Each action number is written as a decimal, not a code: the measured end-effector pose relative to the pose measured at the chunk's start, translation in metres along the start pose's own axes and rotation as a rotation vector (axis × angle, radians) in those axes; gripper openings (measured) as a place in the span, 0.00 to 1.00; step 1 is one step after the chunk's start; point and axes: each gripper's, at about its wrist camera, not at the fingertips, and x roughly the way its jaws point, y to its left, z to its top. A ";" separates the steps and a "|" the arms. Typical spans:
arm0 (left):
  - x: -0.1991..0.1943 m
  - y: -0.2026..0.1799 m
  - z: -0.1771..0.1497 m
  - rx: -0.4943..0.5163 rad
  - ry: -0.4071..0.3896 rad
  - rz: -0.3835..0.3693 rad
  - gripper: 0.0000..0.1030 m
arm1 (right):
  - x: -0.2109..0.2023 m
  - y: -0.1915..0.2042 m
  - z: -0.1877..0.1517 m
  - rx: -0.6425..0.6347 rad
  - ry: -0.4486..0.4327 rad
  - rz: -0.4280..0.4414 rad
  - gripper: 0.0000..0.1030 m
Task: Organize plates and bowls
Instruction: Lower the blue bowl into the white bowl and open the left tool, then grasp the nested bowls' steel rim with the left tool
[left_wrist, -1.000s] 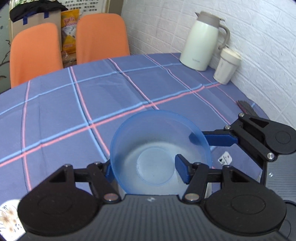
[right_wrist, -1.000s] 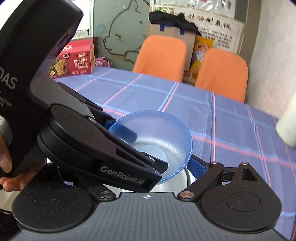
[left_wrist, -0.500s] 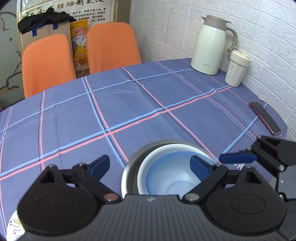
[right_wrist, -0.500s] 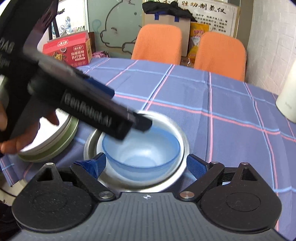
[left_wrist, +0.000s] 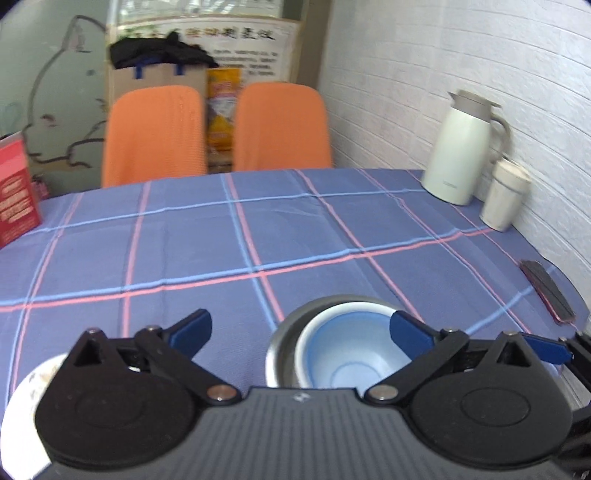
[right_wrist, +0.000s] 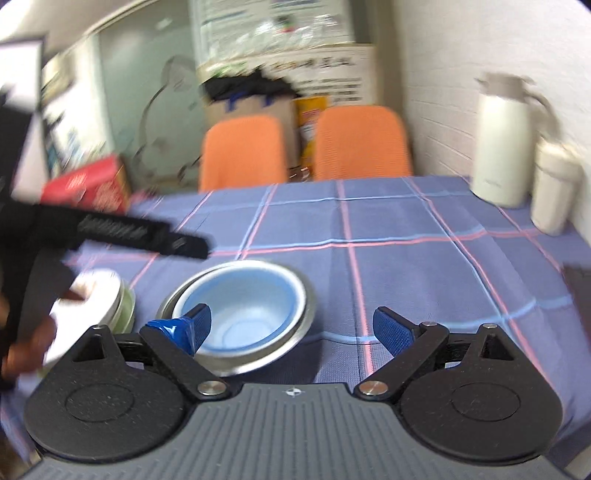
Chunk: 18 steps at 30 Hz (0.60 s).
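Translucent blue plastic bowl (right_wrist: 243, 314) nested in round steel bowl (right_wrist: 303, 314), left gripper (left_wrist: 299, 328) and right gripper (right_wrist: 291, 326) both wide apart, empty.

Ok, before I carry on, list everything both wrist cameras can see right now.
blue bowl: 1, translucent blue, nested in the metal bowl
metal bowl: 1, silver, near table edge
plate stack: count unclear, white on silver and green, left of the bowls
patterned plate: 1, white, bottom left of the left view
tablecloth: 1, blue with pink and light blue lines
thermos jug: 1, cream, far right by the wall
lidded cup: 1, cream, beside the jug
phone: 1, dark, right table edge
red box: 1, far left
chairs: 2, orange, behind the table
cardboard box: 1, brown, dark cloth on top
left gripper: jaws open, empty
right gripper: jaws open, empty
hand: 1, blurred, left edge
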 end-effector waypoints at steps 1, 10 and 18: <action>-0.001 0.001 -0.004 -0.007 0.000 0.019 0.99 | 0.004 -0.002 -0.002 0.026 0.003 -0.005 0.80; 0.008 0.003 -0.020 0.003 0.044 0.121 0.99 | 0.018 -0.015 -0.011 0.138 0.068 0.019 0.80; 0.024 0.001 -0.011 0.030 0.077 0.110 0.99 | 0.040 -0.017 -0.003 0.182 0.129 0.010 0.80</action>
